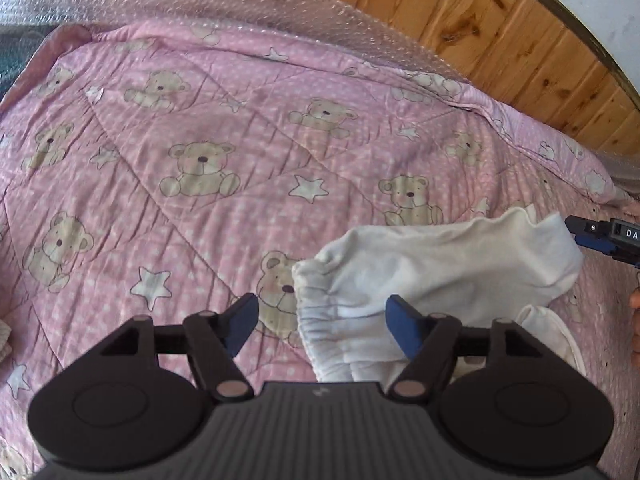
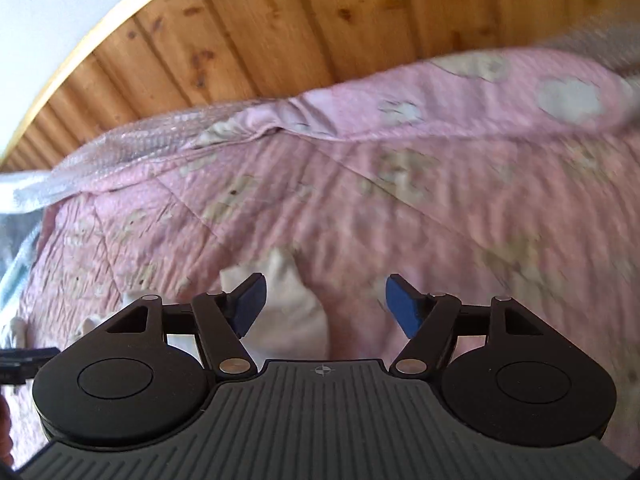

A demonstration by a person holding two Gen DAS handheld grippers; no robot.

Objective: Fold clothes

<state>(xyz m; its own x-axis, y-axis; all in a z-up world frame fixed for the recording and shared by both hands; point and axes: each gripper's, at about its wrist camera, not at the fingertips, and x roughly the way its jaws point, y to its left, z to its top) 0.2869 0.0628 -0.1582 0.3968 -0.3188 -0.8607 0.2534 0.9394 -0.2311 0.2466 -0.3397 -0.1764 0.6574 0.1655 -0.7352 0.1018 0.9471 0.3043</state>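
A white garment with an elastic gathered hem (image 1: pixel 424 276) lies bunched on the pink teddy-bear quilt (image 1: pixel 200 140), low and right in the left wrist view. My left gripper (image 1: pixel 322 322) is open, its right blue pad over the garment's hem, its left pad over bare quilt. The right gripper's tip (image 1: pixel 596 234) pokes in at the garment's far right edge. In the blurred right wrist view the right gripper (image 2: pixel 324 304) is open, with white cloth (image 2: pixel 288 312) lying under the gap beside its left finger. Nothing is gripped.
The quilt (image 2: pixel 400 208) covers a bed backed by a wooden plank wall (image 1: pixel 480 20). Bubble wrap (image 1: pixel 260 0) lies along the bed's far edge. A second pale cloth piece (image 1: pixel 548 332) sits right of the garment. A hand (image 1: pixel 634 320) shows at the right edge.
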